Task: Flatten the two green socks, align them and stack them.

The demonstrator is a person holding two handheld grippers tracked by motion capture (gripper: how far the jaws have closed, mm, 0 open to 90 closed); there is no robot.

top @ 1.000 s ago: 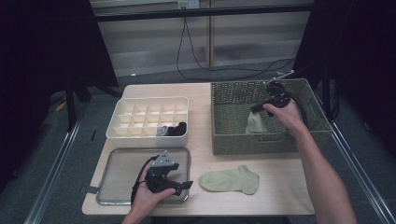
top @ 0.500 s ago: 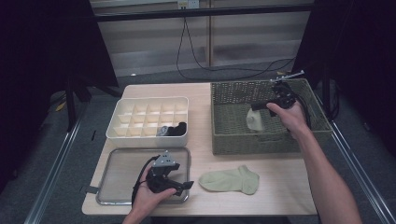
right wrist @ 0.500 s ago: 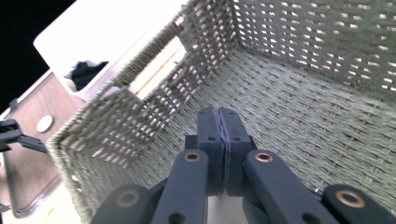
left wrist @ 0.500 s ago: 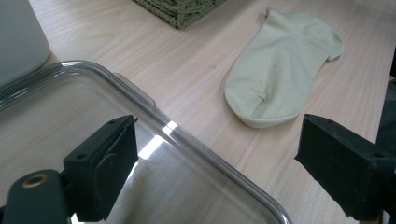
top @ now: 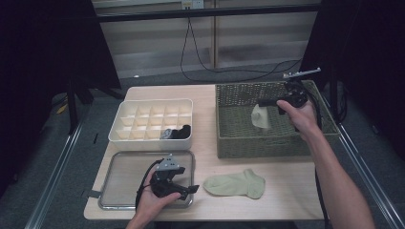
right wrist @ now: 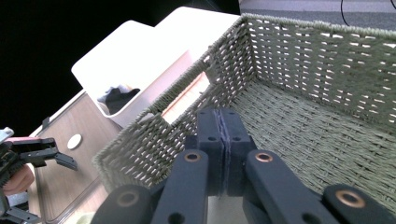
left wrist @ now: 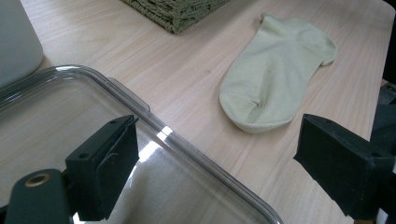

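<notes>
My right gripper (top: 263, 103) hangs over the woven green basket (top: 239, 143), shut on a pale green sock (top: 260, 117) that dangles from its jaws above the basket floor. In the right gripper view the jaws (right wrist: 223, 119) are pressed together over the basket's inside (right wrist: 327, 60). A matching pale green sock (top: 235, 183) lies flat on the table in front of the basket. My left gripper (top: 185, 186) rests open over the right end of the clear tray (top: 124, 167), its jaws wide apart with nothing between them (left wrist: 215, 140); the flat sock (left wrist: 275, 79) lies just beyond it.
A white divided box (top: 150, 101) stands behind the tray, with a dark sock (top: 176, 132) in a front compartment. The table's front edge is close to the left hand. Cables trail across the floor behind the table.
My right gripper has risen with the pale sock, lifting it higher above the basket floor and a little to the right. The left gripper has stayed where it was.
</notes>
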